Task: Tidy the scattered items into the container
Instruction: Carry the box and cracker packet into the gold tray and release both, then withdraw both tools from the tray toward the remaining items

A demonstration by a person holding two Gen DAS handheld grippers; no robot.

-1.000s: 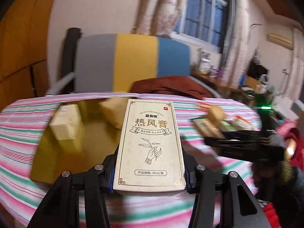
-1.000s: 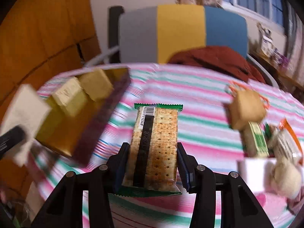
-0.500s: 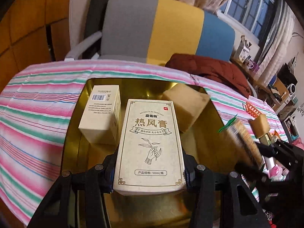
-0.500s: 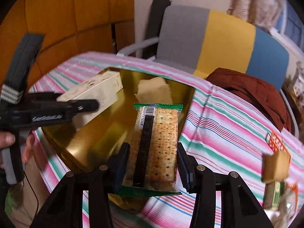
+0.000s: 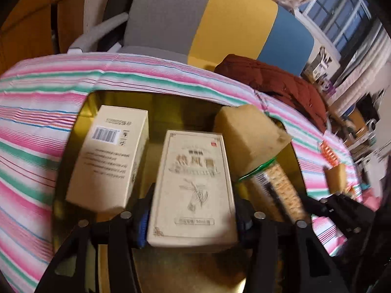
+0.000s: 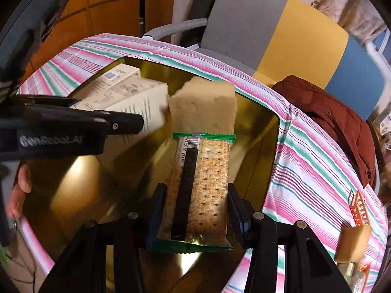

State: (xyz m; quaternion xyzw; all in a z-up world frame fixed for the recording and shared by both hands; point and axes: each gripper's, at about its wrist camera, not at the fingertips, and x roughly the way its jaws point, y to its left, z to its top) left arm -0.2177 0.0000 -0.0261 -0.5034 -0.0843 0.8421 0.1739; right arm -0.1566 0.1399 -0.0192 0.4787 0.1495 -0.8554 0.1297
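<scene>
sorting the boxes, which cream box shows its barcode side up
The box lying in the gold tray, left of the left gripper: the barcode box. The held box shows a printed front instead.

left gripper point(image 5: 193, 216): tilted down, jaws just been opening, box between them
right gripper point(image 6: 195, 216): tilted down, clamping cracker pack

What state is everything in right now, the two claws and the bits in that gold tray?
left gripper, jaws just been opening, cream box loose between them
right gripper, shut on cracker pack
gold tray, holding barcode box and sponge
small sponge, outside tray on striped cloth
</scene>
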